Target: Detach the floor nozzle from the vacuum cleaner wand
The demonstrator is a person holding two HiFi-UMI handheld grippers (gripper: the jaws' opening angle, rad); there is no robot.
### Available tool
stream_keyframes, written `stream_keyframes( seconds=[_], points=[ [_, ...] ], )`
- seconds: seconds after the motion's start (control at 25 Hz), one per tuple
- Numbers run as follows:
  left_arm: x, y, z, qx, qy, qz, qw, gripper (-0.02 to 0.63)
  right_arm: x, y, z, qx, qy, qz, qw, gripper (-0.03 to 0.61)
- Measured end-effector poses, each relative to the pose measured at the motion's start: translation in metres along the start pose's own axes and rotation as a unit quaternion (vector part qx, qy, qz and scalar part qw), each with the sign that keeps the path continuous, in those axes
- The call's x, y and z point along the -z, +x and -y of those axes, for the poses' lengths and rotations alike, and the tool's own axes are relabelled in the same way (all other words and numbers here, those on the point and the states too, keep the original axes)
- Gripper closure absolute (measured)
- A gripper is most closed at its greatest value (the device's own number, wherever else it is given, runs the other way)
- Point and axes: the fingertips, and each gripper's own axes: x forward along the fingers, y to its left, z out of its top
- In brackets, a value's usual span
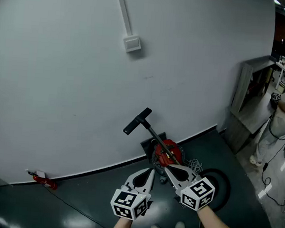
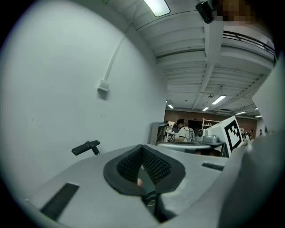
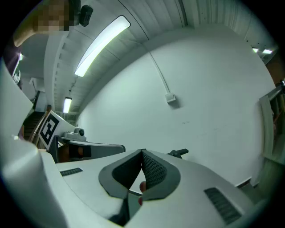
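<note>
A: Any writing to read here?

B: Only the black-and-white square markers on each gripper's cube. No letters that I can make out.

A: Where is the vacuum cleaner [image 1: 168,152]?

B: On the dark, glossy floor [image 1: 75,204], right against the pale wall [image 1: 61,79]. Its body is red and rounded. A thin wand [image 1: 155,135] slants up from it to a black T-shaped handle [image 1: 137,121]. I can't pick out the floor nozzle among the dark parts at its base.

A: And the left gripper [image 1: 151,170]?

B: Its jaws are closed tip to tip with nothing between them. Its own view shows smooth grey shells with black ribbed pads [image 2: 153,165] meeting in a point.

A: The right gripper [image 1: 168,164]?

B: The same: jaws pressed together and empty, with its tips just beside the red body.

A: Anything else around?

B: A square white box [image 1: 132,44] sits on the wall, with a slim white conduit running up from it. A small red object [image 1: 45,180] lies at the wall's foot on the left, and a person in white [image 1: 281,111] stands far right
</note>
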Motion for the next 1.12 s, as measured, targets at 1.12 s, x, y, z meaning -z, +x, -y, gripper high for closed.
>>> stream_keyframes(
  seconds=[1.12],
  points=[
    [0.019, 0.028, 0.023, -0.016, -0.011, -0.022, 0.9996, 0.609, 0.012, -0.038, 0.040, -0.010, 0.034, -0.007, 0.999, 0.560]
  ],
)
